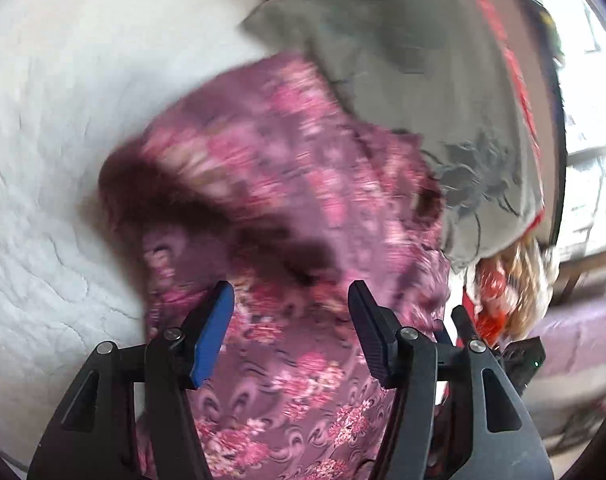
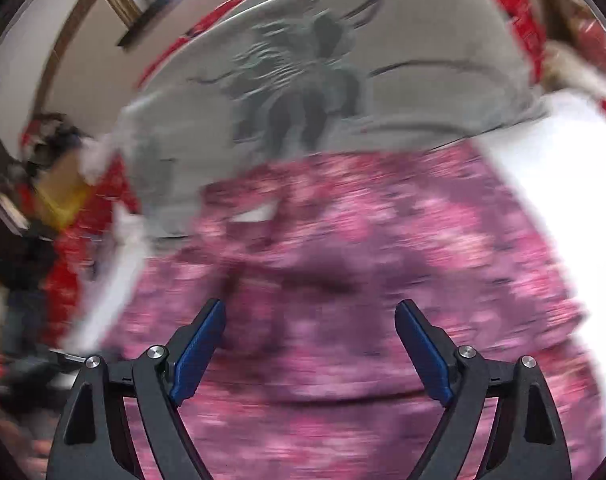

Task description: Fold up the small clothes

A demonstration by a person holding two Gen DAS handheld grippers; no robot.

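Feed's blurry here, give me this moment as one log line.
left gripper: open | right gripper: open | both over floral garment | grey cloth beyond

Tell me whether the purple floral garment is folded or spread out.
Cannot tell for certain. The purple floral garment looks rumpled on the white bedding, with a dark crease across it, but both views are motion-blurred.

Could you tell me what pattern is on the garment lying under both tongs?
Purple garment with pink floral print, clearest in the left wrist view.
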